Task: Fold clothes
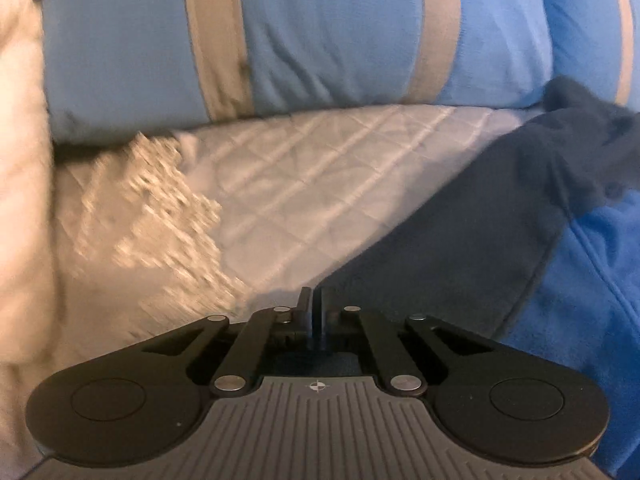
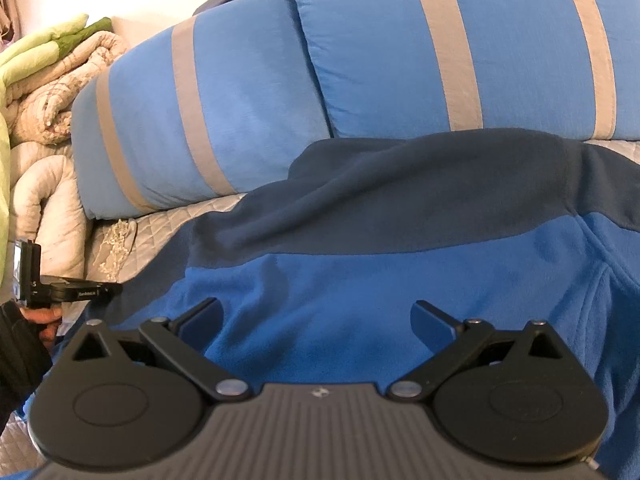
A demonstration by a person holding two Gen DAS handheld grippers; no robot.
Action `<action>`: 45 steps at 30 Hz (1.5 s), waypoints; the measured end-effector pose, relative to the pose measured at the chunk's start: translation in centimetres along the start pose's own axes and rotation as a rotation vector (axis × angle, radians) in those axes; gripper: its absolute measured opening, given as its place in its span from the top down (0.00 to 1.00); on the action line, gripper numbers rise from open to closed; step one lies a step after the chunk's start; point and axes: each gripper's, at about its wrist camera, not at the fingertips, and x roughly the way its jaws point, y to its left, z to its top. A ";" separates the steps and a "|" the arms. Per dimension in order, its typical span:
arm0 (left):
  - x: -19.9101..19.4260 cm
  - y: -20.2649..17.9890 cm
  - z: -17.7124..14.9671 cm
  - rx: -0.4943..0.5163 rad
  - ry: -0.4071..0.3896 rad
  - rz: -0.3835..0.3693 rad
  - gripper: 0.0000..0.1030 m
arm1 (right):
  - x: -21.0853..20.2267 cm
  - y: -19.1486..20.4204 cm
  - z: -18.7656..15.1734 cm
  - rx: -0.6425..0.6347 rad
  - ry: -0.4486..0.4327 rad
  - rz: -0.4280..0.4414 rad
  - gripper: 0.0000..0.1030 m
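A fleece jacket (image 2: 360, 280), bright blue with a navy band, lies spread on the bed. In the left wrist view its navy edge (image 1: 460, 240) runs diagonally down to my left gripper (image 1: 313, 300), whose fingers are pressed together on that edge, with blue cloth showing under them. The right wrist view shows the same left gripper (image 2: 114, 289) at the jacket's left edge, held by a hand in a dark sleeve (image 2: 24, 332). My right gripper (image 2: 316, 320) hovers open over the bright blue part, nothing between its fingers.
Two blue pillows with grey stripes (image 2: 240, 100) lie just behind the jacket. The bed has a grey quilted cover (image 1: 300, 184) with a lace patch (image 1: 160, 208). Rolled beige quilts (image 2: 52, 100) and a green blanket (image 2: 40, 48) are piled at the far left.
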 end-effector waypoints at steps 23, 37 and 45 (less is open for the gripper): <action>-20.4 -7.1 5.4 -0.115 -0.395 -0.126 0.22 | -6.6 2.7 3.6 -0.265 -0.201 -0.195 0.00; -32.0 -9.7 11.4 -0.155 -0.609 -0.186 0.22 | -19.8 -2.2 17.3 -0.215 -0.394 -0.284 0.00; -36.7 -10.7 14.8 -0.155 -0.689 -0.208 0.14 | -28.2 -6.6 25.2 -0.151 -0.546 -0.402 0.00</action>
